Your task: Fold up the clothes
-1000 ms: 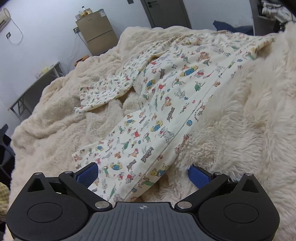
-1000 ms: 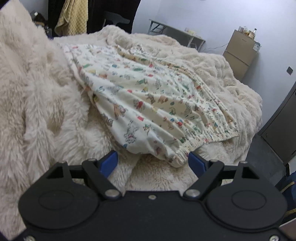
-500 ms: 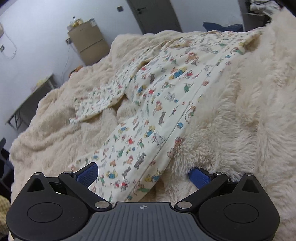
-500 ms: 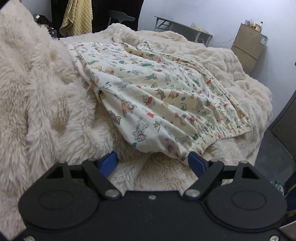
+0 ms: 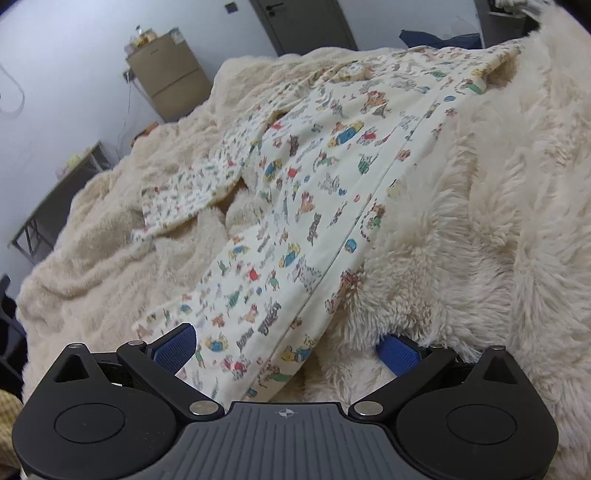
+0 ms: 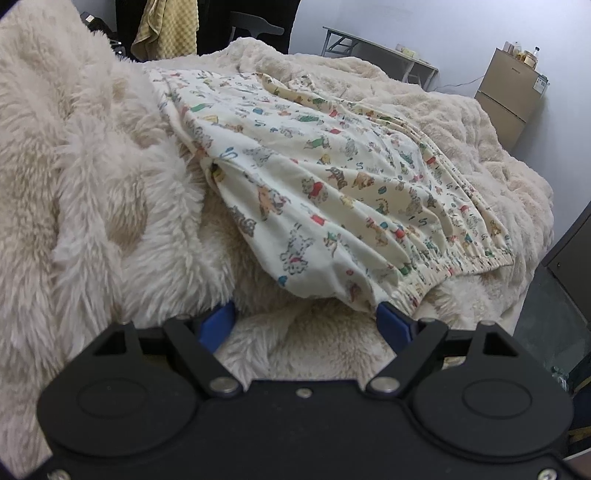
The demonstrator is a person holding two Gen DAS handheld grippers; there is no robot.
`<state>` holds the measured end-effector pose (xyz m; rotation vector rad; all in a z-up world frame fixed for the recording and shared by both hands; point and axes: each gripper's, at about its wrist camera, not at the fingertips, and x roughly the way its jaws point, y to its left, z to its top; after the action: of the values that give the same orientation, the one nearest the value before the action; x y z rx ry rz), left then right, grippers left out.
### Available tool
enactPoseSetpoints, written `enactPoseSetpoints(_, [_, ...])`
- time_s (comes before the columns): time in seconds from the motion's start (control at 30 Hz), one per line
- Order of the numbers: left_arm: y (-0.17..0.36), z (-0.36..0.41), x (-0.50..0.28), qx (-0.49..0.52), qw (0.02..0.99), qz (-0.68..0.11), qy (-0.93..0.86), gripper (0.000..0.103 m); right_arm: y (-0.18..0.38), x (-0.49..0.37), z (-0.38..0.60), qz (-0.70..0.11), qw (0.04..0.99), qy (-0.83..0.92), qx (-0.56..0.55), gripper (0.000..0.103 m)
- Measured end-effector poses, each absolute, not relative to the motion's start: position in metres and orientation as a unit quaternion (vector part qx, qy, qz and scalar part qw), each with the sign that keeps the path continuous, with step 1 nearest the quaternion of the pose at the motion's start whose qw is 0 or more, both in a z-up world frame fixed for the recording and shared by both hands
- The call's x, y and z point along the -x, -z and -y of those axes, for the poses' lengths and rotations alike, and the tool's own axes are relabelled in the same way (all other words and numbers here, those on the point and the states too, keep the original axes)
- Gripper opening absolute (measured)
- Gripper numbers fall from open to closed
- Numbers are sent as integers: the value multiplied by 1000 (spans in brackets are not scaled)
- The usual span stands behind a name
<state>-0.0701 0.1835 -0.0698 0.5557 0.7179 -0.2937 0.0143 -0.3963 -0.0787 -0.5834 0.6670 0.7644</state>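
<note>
Both wide-open grippers, left gripper (image 5: pixel 286 349) and right gripper (image 6: pixel 306 321), are hovering at the printed pyjama trousers (image 5: pixel 314 206); each should be pinching one fabric layer, not the fleece blanket (image 5: pixel 480 221).

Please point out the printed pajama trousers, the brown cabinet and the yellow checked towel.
Cream cartoon-print pajama trousers (image 5: pixel 314 206): left wrist view, leg fabric.
Brown two-door cabinet (image 5: pixel 170 79): left wrist view, front.
Yellow checked towel (image 6: pixel 166 27): right wrist view, hanging cloth.

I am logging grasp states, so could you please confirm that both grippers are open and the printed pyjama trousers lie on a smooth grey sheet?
Not quite: the pyjama trousers lie on a fluffy cream blanket, not a smooth grey sheet, as both wrist views show. The left gripper and right gripper are indeed open.
</note>
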Motion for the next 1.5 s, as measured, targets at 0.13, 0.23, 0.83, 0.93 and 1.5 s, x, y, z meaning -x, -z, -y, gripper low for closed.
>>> enactPoseSetpoints(0.13, [71, -180, 75, -281, 890, -330, 141, 103, 79, -13, 396, -313, 833, -360, 278, 83])
enactPoseSetpoints(0.23, [71, -179, 75, -284, 889, -329, 142, 103, 80, -12, 395, -313, 833, -360, 281, 83])
enactPoseSetpoints(0.83, [72, -178, 73, -282, 888, -334, 141, 103, 81, -11, 392, -307, 832, -359, 290, 83])
enactPoseSetpoints(0.93, [72, -178, 73, -283, 888, -334, 141, 103, 81, -11, 392, -307, 832, -359, 290, 83])
enactPoseSetpoints(1.5, [73, -176, 80, -306, 893, -292, 153, 101, 75, -2, 393, -219, 844, -325, 368, 83])
